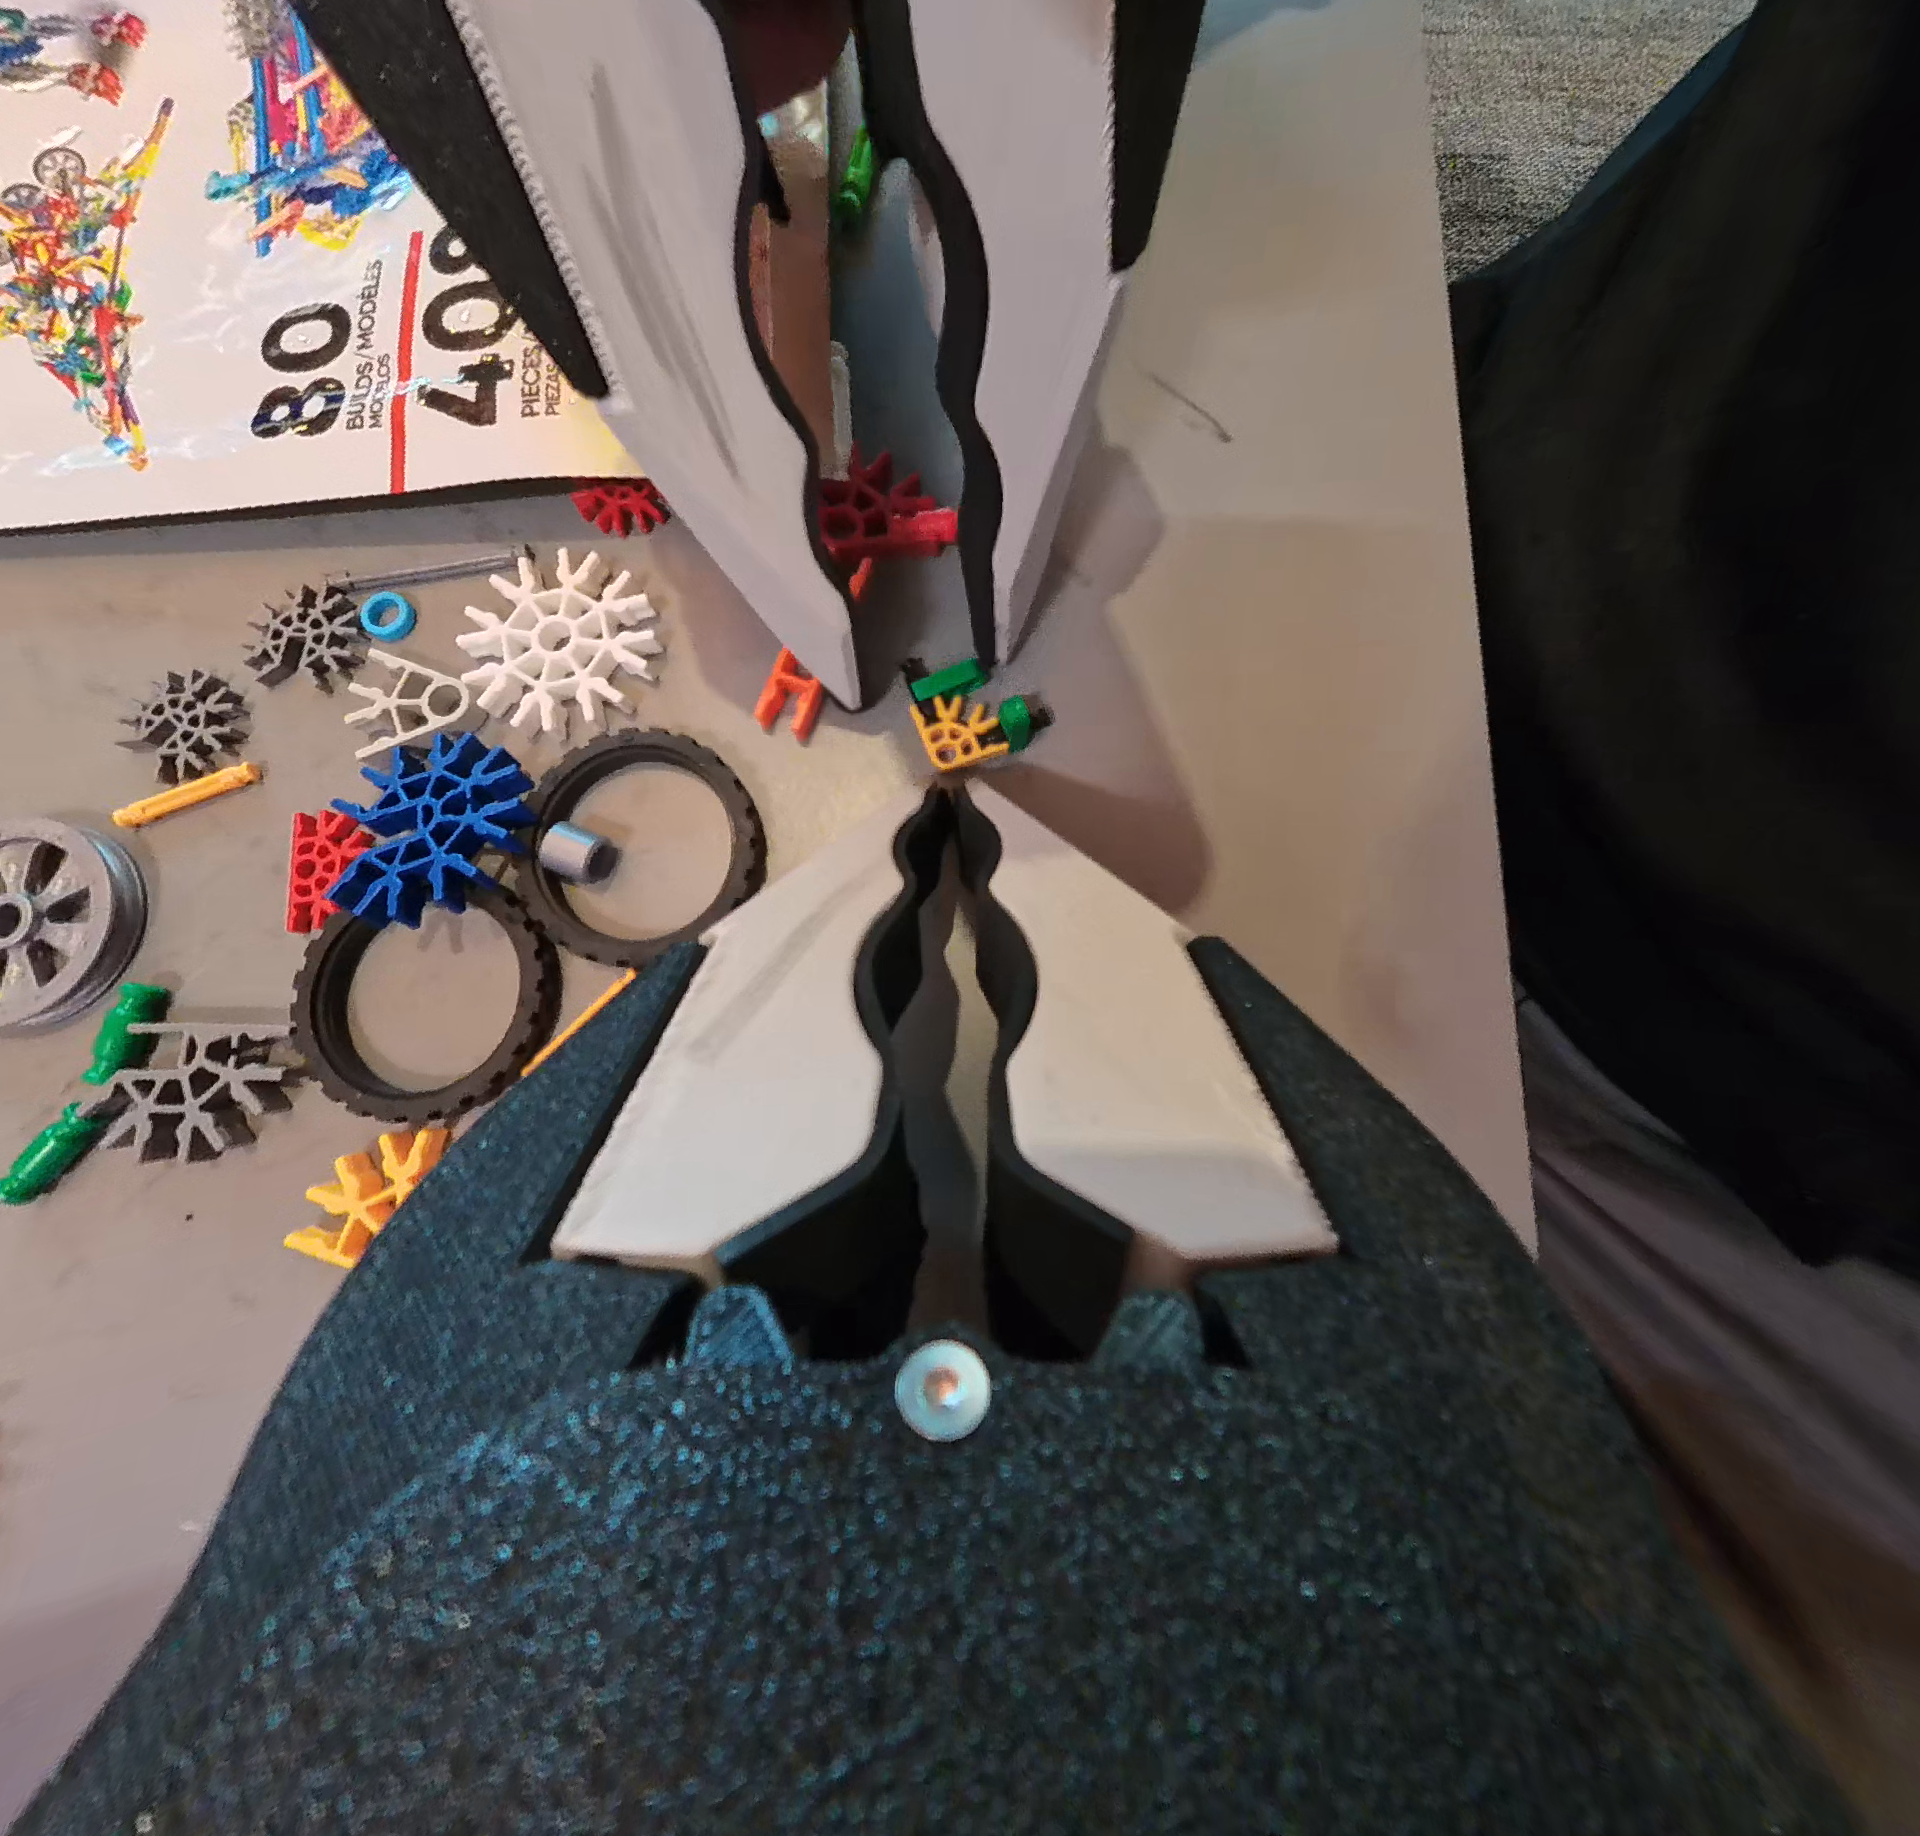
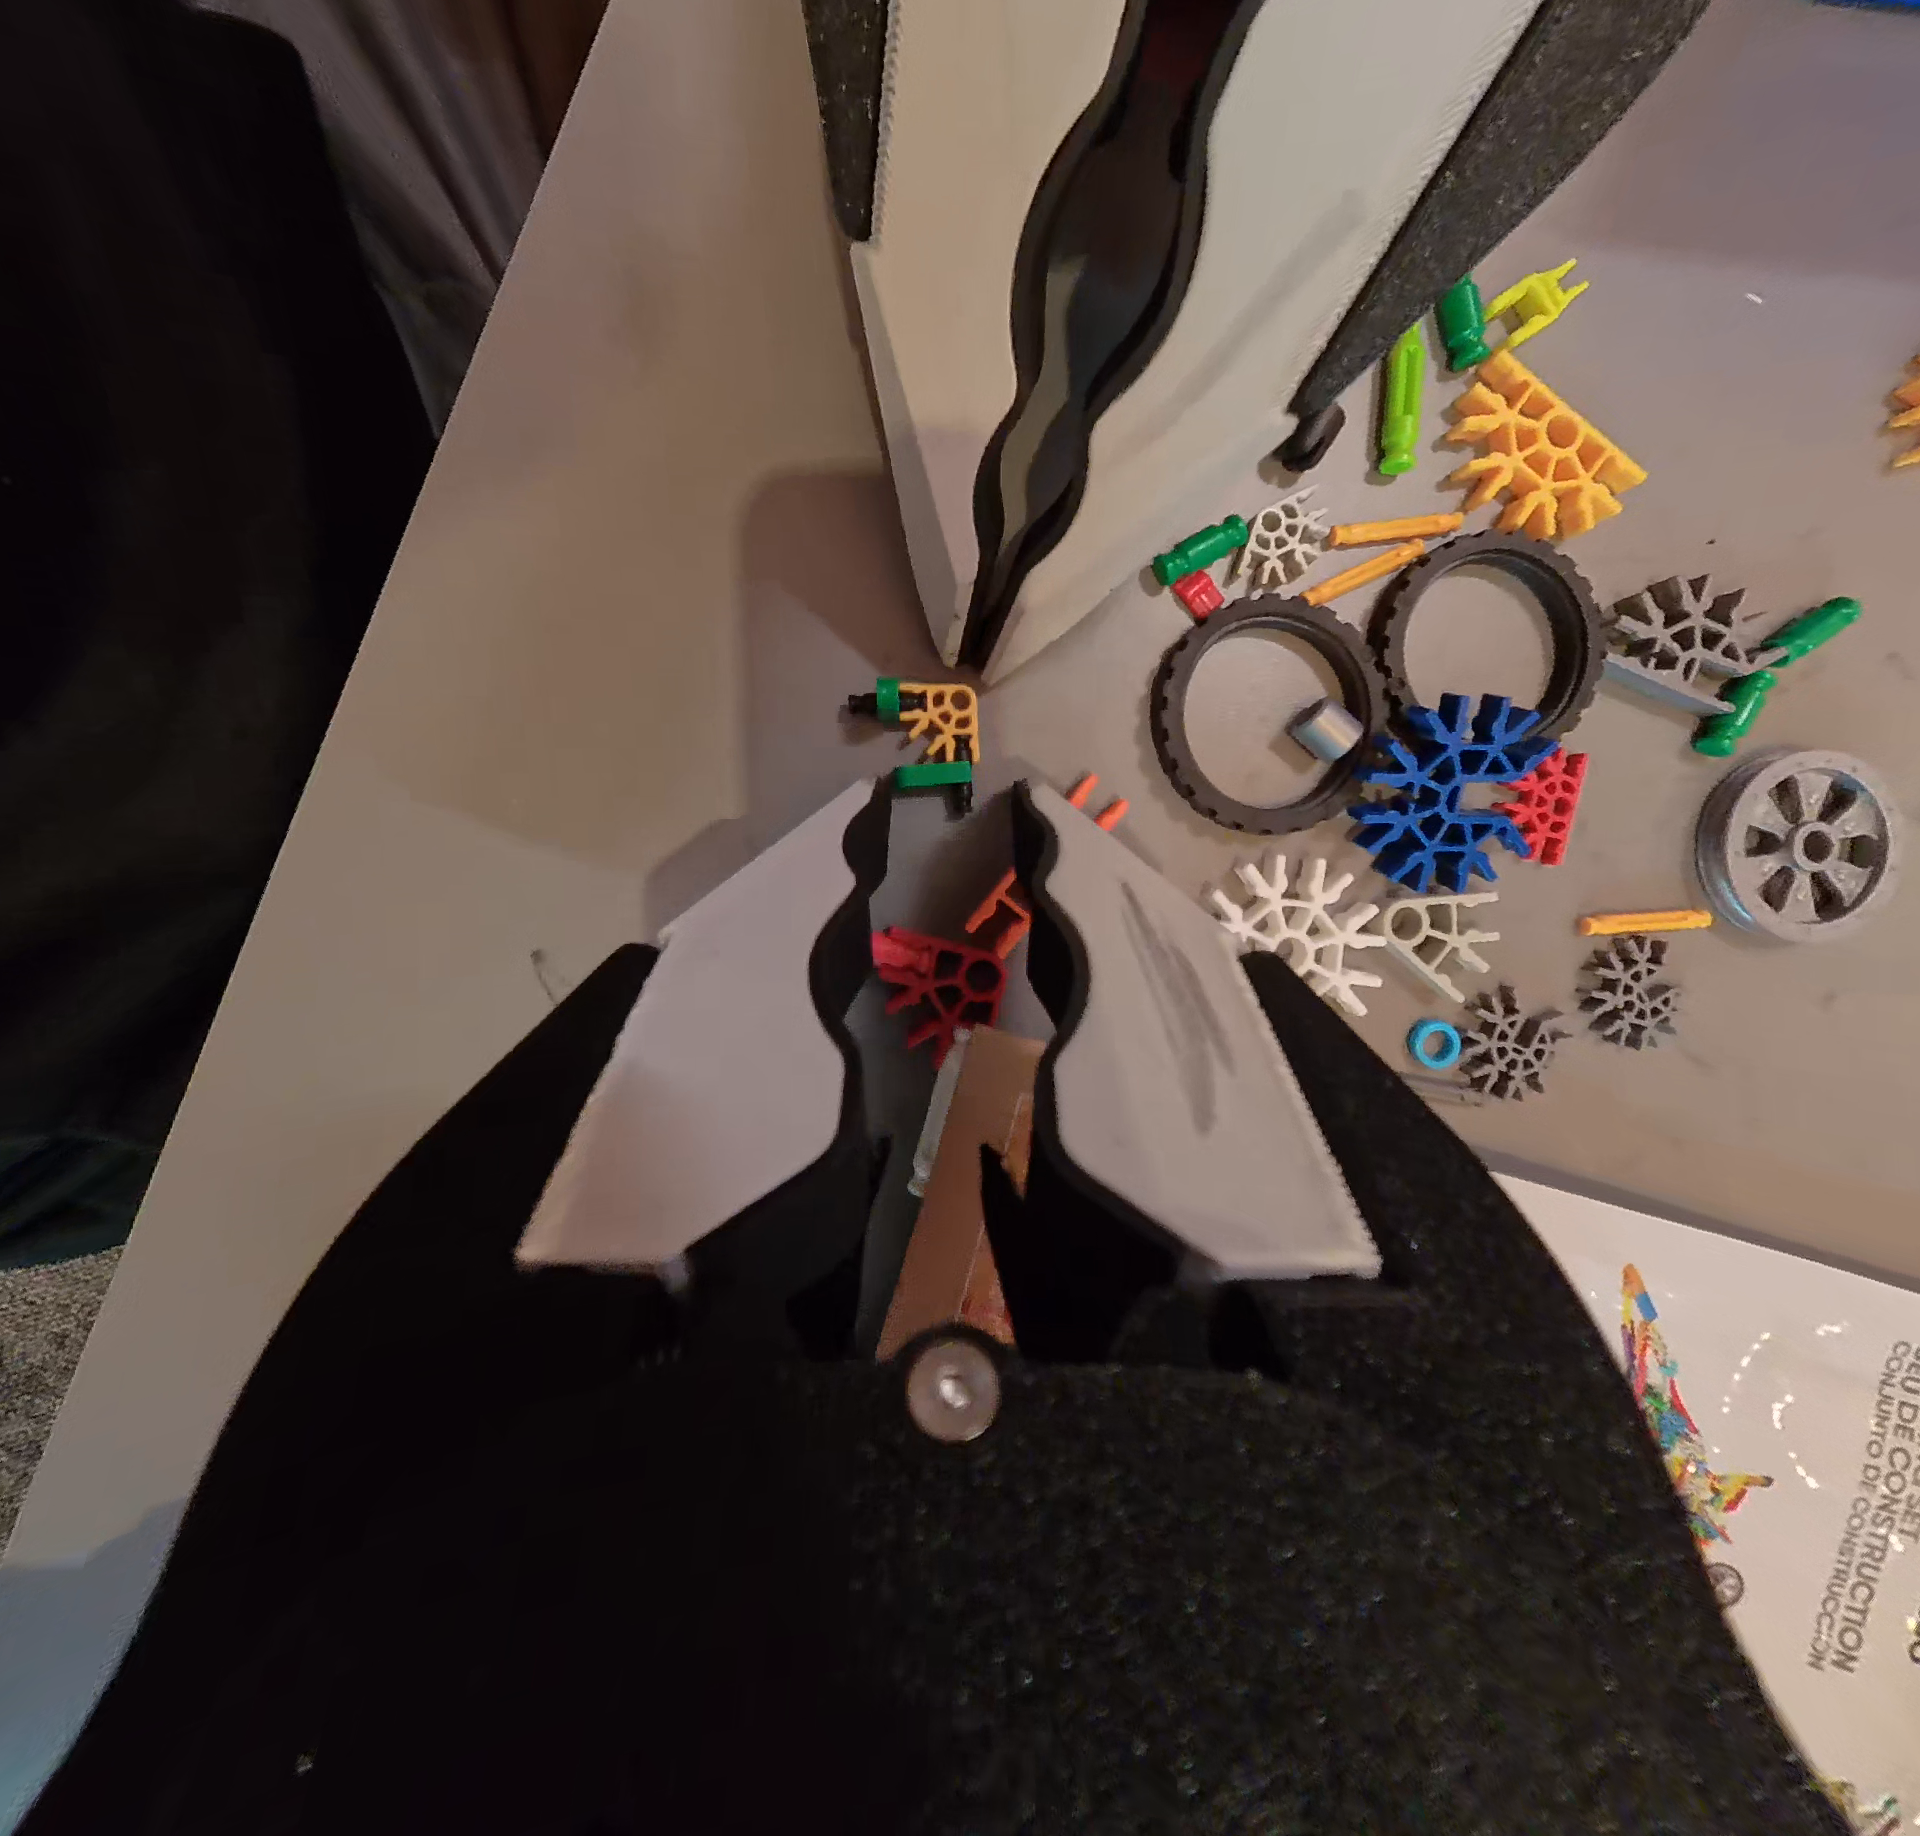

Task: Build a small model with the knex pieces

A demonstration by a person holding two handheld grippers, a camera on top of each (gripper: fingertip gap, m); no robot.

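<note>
Yellow connector point(image 1: 956, 737) with two green rods point(image 2: 928, 775) is lying between our grippers; left gripper point(image 1: 940, 799) is closed empty, right gripper point(image 2: 951, 799) open, needing squarer alignment around one rod.

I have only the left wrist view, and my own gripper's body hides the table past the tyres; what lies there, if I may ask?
Observer: A lime-green rod lies past the two black tyres, beside a big yellow fan connector.
Operator: Thank you. Is the right gripper open?
Observer: Yes, the right gripper is open, with a small green piece at its tips.
Operator: And what lies under it?
Observer: A brown cardboard piece shows between its fingers, behind the red connector.
</note>
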